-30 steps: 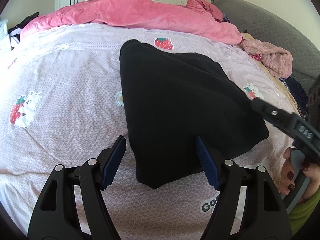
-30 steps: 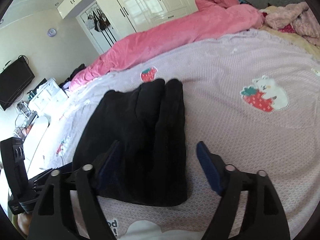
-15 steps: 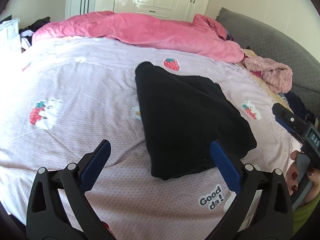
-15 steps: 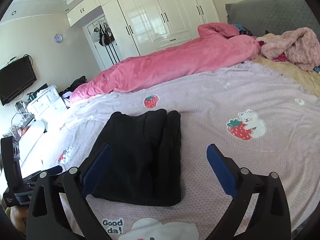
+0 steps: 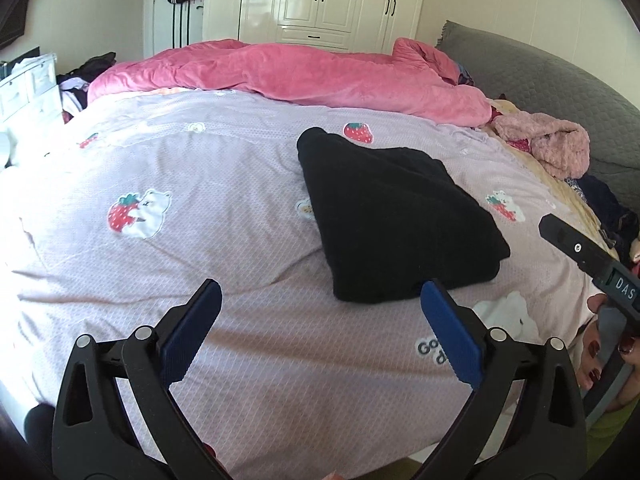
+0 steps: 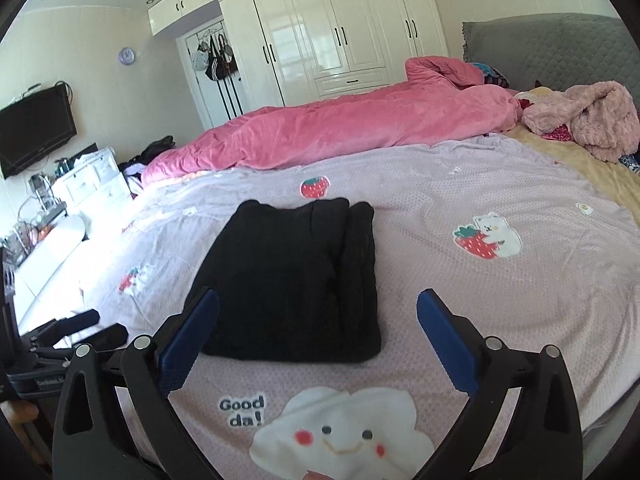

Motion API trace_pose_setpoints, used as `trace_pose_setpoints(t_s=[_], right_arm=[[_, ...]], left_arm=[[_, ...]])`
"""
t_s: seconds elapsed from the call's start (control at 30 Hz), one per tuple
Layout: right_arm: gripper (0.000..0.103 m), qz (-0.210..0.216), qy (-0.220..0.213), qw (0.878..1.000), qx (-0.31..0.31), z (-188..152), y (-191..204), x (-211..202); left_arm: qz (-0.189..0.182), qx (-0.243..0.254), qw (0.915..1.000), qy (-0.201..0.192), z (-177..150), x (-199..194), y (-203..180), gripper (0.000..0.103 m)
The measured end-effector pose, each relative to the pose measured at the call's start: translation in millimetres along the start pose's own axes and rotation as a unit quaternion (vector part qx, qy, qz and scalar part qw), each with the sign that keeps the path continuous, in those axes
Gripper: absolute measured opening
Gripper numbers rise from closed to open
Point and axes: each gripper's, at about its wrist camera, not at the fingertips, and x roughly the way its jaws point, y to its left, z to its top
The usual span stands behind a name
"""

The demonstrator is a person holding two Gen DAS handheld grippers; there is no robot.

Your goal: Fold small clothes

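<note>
A folded black garment (image 5: 392,220) lies flat on the lilac bedspread (image 5: 200,240), a compact rectangle with rolled edges on its right side in the right wrist view (image 6: 292,276). My left gripper (image 5: 320,292) is open and hangs above the bedspread just short of the garment's near left corner, touching nothing. My right gripper (image 6: 318,296) hovers in front of the garment's near edge; its jaws are opening, with nothing pressed between the pads. One black finger of the right gripper (image 5: 580,248) shows at the right edge of the left wrist view.
A pink duvet (image 5: 300,72) runs along the far side of the bed. A fluffy pink garment (image 5: 548,144) and dark clothes lie by the grey headboard (image 5: 540,76). White wardrobes (image 6: 340,32) stand behind. A hand (image 5: 596,356) holds the right gripper's handle.
Both grippers have let go of the black garment, opened wide and drawn back and up from it. The garment stays folded on the bed.
</note>
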Motion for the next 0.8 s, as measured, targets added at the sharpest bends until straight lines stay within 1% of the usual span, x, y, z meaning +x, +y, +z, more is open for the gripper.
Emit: trace_pose_setpoints(t_s=[0.13,0.27,0.4,0.5,0.8], right_arm=[[0.099,-0.019,0.000,1.000,-0.015,-22,9,-5],[0.099,-0.034,0.026,0.999,-0.029,-46,16,-4],[0.099,-0.045,0.045,0.998,-0.025,-62,18,-2],[0.099,-0.045,0.058,0.997,-0.025,-65,20,3],[0.099,-0.041,0.054,0.997,-0.029,-65,23,1]], left_arm=[[0.004,0.004,1.0000,0.004,-16,-5,2,0.094],[0.000,0.002,0.9999,0.011,-23,-5,7,0.094],[0.000,-0.007,0.9999,0.015,-28,-4,12,0.094],[0.005,-0.007,0.9998,0.017,-32,-3,12,0.094],[0.010,-0.015,0.9996,0.020,-35,-4,15,0.094]])
